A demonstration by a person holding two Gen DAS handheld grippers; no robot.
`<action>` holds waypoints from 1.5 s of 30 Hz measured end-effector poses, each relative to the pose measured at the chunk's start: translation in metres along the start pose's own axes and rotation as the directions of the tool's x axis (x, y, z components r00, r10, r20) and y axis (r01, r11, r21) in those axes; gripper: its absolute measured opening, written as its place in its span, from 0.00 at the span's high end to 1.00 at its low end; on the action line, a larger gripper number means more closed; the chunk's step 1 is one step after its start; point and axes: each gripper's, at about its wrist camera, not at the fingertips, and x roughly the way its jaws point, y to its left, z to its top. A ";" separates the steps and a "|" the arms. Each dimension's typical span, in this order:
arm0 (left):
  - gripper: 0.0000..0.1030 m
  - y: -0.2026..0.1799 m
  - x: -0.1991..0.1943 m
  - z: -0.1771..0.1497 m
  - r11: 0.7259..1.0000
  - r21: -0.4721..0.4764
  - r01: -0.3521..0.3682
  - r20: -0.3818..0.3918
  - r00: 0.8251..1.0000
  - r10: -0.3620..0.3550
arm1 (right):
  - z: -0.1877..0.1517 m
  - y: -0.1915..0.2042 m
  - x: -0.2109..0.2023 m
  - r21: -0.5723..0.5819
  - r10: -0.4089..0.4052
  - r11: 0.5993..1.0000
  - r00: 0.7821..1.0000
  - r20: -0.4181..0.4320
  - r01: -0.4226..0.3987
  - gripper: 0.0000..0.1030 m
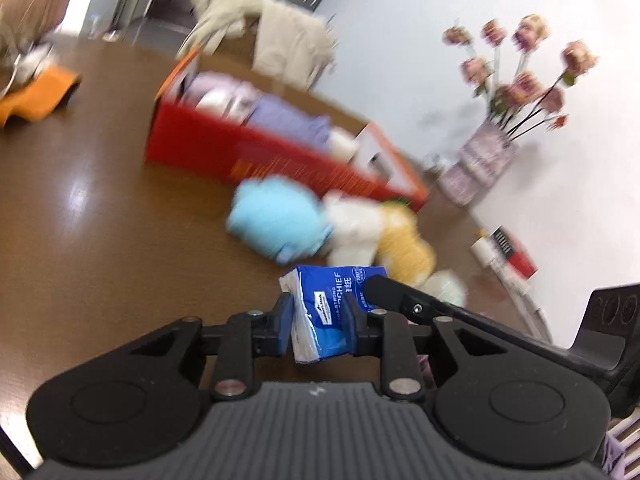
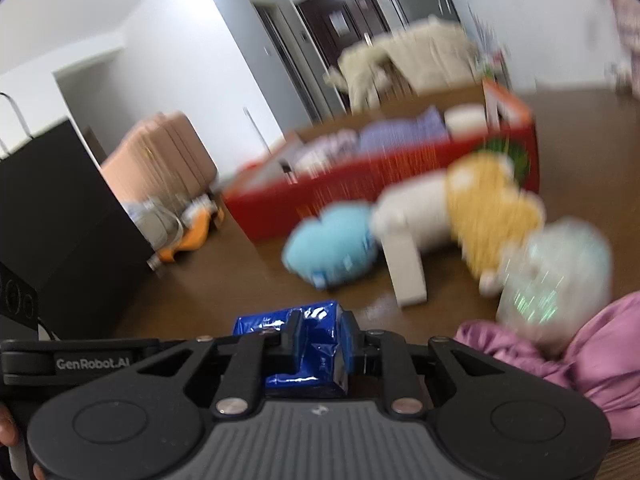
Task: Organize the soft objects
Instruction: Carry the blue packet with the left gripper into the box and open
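My left gripper (image 1: 320, 322) is shut on a blue tissue pack (image 1: 328, 312) held above the brown table. My right gripper (image 2: 318, 344) is shut on another blue tissue pack (image 2: 310, 344). Ahead lies a light blue plush (image 1: 276, 220), also in the right wrist view (image 2: 330, 248), beside a white and yellow plush (image 1: 384, 236) (image 2: 460, 204). Behind them stands a red box (image 1: 248, 156) (image 2: 360, 176) holding purple and white soft things (image 1: 288, 116). A pale green bundle (image 2: 556, 276) and pink cloth (image 2: 600, 360) lie at the right.
A vase of pink flowers (image 1: 488, 152) stands by the white wall. Cream clothes hang over a chair (image 1: 280, 40) behind the table. An orange object (image 1: 36, 96) lies far left. A black box (image 2: 60, 220) stands left in the right wrist view.
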 end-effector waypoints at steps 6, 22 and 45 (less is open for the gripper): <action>0.76 -0.027 0.026 0.092 0.999 0.046 0.025 0.027 0.999 -0.027 | 0.077 -0.010 -0.003 -0.041 0.020 0.999 0.997 0.072 -0.017 0.82; 0.74 0.066 0.218 0.207 0.967 -0.089 -0.238 -0.193 0.957 0.217 | 0.210 -0.085 0.238 0.093 -0.065 0.991 0.947 -0.315 0.099 0.82; 0.27 -0.021 0.039 0.193 0.945 0.127 -0.301 0.105 0.951 0.289 | 0.229 -0.032 0.107 -0.196 -0.123 0.976 0.982 -0.145 0.094 0.45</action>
